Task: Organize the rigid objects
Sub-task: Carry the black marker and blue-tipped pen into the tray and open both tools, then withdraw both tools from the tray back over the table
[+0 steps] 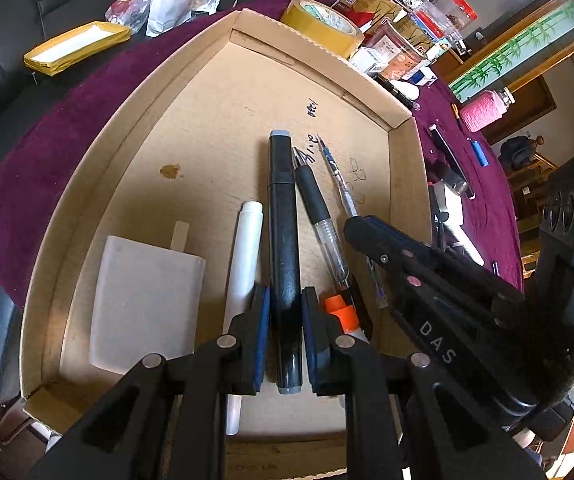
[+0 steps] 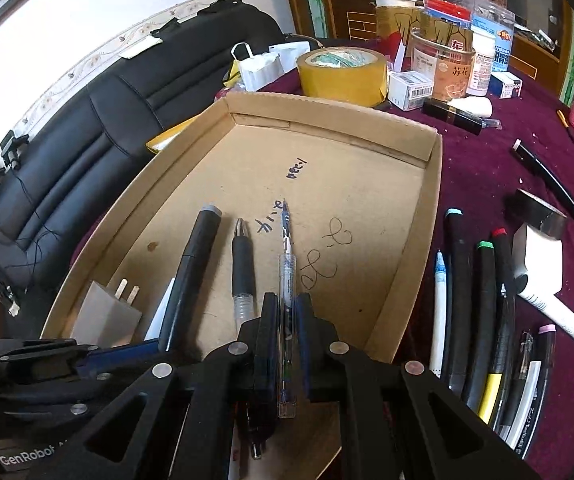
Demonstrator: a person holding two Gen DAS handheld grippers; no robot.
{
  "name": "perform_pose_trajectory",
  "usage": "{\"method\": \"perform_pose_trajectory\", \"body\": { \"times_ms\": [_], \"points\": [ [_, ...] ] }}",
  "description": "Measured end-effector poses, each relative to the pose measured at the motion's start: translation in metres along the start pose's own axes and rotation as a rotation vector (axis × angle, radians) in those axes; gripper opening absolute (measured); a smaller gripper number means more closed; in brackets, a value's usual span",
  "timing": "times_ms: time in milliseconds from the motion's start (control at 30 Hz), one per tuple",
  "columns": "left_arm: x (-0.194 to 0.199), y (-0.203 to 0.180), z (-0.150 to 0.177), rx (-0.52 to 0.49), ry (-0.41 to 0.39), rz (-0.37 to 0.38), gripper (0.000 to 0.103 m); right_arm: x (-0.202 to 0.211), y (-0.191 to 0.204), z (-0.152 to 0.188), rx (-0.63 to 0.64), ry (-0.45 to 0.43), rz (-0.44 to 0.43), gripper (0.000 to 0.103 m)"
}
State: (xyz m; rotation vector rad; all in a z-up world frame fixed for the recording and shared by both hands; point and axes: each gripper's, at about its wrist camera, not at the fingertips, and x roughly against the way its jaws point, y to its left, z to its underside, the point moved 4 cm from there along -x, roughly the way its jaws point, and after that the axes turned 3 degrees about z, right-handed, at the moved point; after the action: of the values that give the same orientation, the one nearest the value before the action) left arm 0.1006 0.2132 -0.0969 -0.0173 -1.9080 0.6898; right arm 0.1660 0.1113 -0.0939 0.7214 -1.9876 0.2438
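- Left tool (image 1: 285,308) is clenched on the black marker (image 1: 284,240), which lies lengthwise in the box (image 1: 87,216).
- Right tool (image 2: 287,312) grips the clear pen (image 2: 287,280), its tip resting on the box floor.
- Grip pen (image 2: 243,268) lies between them.

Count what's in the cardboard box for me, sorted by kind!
Markers: 2, the black marker and the white marker
Pens: 2, the black-grip pen and the thin clear pen
Charger plug: 1
Orange-tipped thing, partly hidden: 1
Total: 6
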Motion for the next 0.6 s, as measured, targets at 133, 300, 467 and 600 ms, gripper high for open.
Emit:
{"method": "perform_pose_trajectory", "body": {
  "times_ms": [133, 300, 467, 600],
  "points": [
    [0.001, 0.0, 0.0, 0.008, 0.002, 0.002, 0.015, 0.0, 0.0, 0.0, 0.002, 0.0, -0.004, 0.01],
    [0.001, 0.0, 0.001, 0.012, -0.011, -0.003, 0.015, 0.003, 0.001, 0.002, -0.001, -0.001, -0.03, 0.011],
    [0.001, -0.001, 0.002, 0.017, -0.019, -0.006, 0.018, 0.017, -0.006, 0.006, -0.025, -0.022, -0.062, 0.013],
    [0.006, -0.006, 0.004, 0.015, -0.041, -0.009, 0.03, 0.033, -0.013, 0.007, -0.038, -0.054, -0.083, 0.031]
  ]
}}
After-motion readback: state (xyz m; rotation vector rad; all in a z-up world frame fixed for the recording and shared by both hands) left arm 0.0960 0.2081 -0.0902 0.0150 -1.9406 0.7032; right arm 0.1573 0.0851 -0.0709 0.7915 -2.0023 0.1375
